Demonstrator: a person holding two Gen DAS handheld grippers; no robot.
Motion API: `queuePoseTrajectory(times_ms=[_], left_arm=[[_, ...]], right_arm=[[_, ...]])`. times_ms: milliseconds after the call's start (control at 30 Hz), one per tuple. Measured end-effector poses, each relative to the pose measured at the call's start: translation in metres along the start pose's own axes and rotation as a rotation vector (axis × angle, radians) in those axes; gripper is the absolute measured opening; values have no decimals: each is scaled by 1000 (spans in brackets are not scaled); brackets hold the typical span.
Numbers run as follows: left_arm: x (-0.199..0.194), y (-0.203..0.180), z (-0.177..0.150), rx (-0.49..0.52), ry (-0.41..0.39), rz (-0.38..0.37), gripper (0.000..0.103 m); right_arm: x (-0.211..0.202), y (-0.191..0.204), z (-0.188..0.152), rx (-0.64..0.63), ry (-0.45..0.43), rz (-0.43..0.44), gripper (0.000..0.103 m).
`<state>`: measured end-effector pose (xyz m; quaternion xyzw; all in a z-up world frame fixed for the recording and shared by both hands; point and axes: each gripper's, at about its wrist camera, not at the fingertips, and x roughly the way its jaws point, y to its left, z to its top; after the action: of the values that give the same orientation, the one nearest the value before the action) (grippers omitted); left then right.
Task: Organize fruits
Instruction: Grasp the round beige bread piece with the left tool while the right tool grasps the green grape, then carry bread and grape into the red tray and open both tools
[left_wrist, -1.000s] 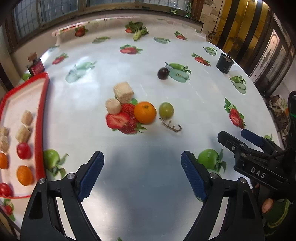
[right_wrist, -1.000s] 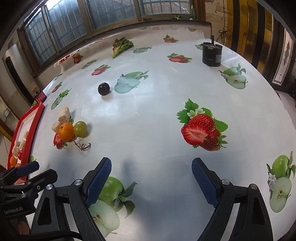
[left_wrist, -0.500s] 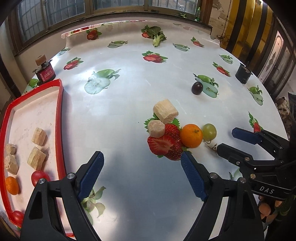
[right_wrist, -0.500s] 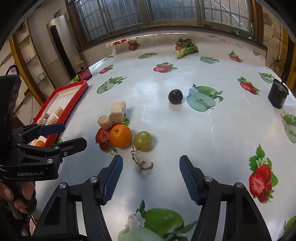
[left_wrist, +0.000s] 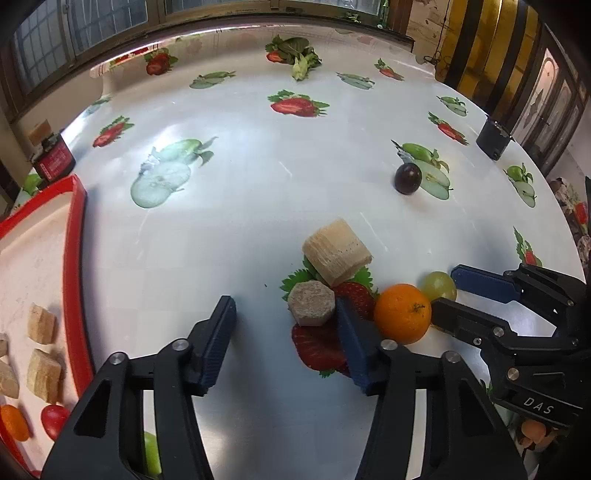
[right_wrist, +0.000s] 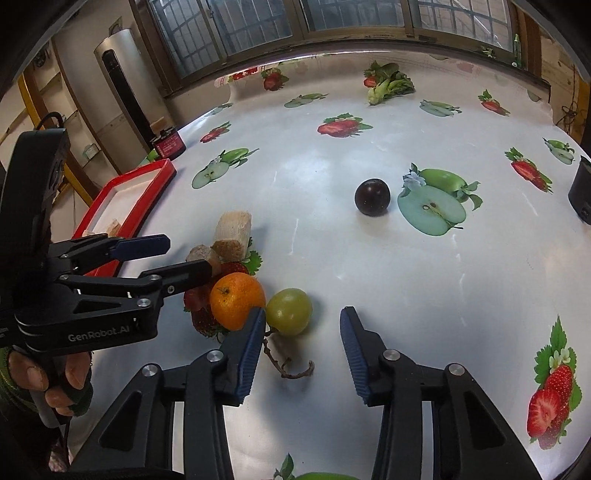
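Orange and grape touch, mid-table beside the blocks | step: I approach the pick | left gripper, right gripper both narrowing, pinching nothing | next: I straddle the grape, close, carry to tray

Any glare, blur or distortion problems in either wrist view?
Left wrist: strong window glare on the tablecloth washes out the apple print; heavy fisheye curvature at the edges. Right wrist: milder sheen mid-table, the orange and green grape sharp, corners vignetted.

Left claw, right claw angled down (jaws closing, nothing gripped)
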<state>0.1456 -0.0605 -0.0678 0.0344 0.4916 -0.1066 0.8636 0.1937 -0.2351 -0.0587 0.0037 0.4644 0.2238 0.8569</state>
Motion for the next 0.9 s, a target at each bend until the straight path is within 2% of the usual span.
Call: queuePoseTrajectory(times_ms=[100,133,167,233,300,400,533,767,900], left_arm=[[-2,-3,-2,16,-19,-21,35],[-2,-3,-2,14,-20,-27,33],[-3,-2,-2,10,-21,-34,31],[-5,0,-4,0,-22,-52,26],[-6,3,-5,-13,-23,-64,24],[-9,4,-5,-23,-31,-72,21],[-18,5,-6,-28,-53,-78,21],[-36,7,-12,-34,-85,-93,21],[-49,13,-19,-53,-106,-71,21]], right_arm=[[0,3,1,-11,-4,22,32],[0,4,1,-12,-4,23,32],[0,4,1,-15,-7,22,27],[-1,7,1,-24,-9,22,27],[-1,8,1,-26,-2,14,31],[2,7,4,-13,0,18,31],[4,10,4,-13,-1,15,28],[-18,23,-2,-44,-29,14,27],[-30,30,-6,-46,-42,30,27]])
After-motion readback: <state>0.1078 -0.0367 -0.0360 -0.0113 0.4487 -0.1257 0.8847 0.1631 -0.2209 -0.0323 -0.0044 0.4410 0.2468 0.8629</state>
